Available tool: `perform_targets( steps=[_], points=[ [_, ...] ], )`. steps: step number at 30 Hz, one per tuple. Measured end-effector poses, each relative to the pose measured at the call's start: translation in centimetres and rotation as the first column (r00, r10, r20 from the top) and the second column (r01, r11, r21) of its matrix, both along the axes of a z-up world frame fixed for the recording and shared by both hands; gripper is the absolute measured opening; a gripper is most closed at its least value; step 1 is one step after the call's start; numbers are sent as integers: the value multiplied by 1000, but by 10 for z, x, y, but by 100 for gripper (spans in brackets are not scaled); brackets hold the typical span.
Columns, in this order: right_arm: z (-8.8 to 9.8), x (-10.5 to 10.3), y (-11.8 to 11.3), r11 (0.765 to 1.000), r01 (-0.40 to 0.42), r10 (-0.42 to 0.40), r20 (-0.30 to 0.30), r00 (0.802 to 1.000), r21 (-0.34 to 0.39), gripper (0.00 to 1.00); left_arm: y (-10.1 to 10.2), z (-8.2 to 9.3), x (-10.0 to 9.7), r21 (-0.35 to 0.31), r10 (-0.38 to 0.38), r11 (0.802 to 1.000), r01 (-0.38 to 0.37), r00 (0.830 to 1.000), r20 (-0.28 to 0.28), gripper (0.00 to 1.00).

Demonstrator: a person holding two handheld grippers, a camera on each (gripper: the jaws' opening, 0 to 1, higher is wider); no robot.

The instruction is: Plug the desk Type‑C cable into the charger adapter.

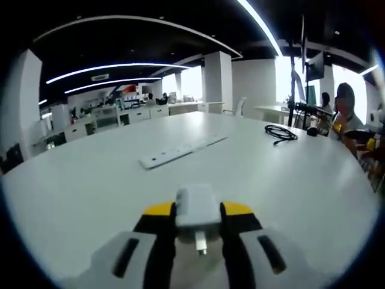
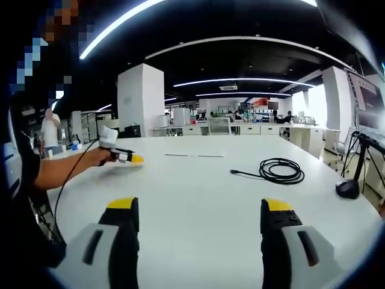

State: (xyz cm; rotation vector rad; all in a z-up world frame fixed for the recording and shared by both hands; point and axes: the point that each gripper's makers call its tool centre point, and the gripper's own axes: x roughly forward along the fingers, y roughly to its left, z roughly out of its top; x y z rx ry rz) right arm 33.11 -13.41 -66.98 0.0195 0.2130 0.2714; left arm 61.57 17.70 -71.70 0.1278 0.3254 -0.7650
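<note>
My left gripper (image 1: 197,212) is shut on a white charger adapter (image 1: 196,206), whose metal prongs point back toward the camera, low over the white table (image 1: 90,186). A coiled black cable (image 1: 281,132) lies at the far right of the table, well away from the adapter. In the right gripper view the same cable (image 2: 280,171) lies ahead and to the right, one loose end pointing left. My right gripper (image 2: 200,224) is open above the table with nothing between its jaws. The left gripper (image 2: 125,158) comes in from the left, held by a person's hand.
A long white power strip (image 1: 180,152) lies in the middle of the table, seen far off as a thin strip (image 2: 195,155). A small black object (image 2: 348,188) and a tripod (image 2: 366,158) stand at the right. A seated person (image 1: 346,114) is at the table's far right edge.
</note>
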Motion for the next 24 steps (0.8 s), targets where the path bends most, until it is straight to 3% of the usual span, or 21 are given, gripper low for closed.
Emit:
perform_targets(
  steps=[8, 14, 18, 24],
  points=[
    [3, -3, 4, 1000, -4, 4, 4, 1000, -9, 84, 0, 12, -36, -54, -48, 997, 48, 999, -5, 26],
    [10, -5, 10, 1000, -14, 15, 15, 1000, -23, 83, 8, 32, -61, -106, -83, 991, 84, 996, 13, 27],
    [13, -7, 13, 999, -19, 19, 17, 1000, -27, 83, 9, 42, -84, -117, -103, 987, 106, 994, 33, 27],
    [21, -13, 17, 999, -24, 25, 31, 999, -34, 83, 12, 60, -104, -133, -132, 981, 139, 989, 62, 27]
  ],
)
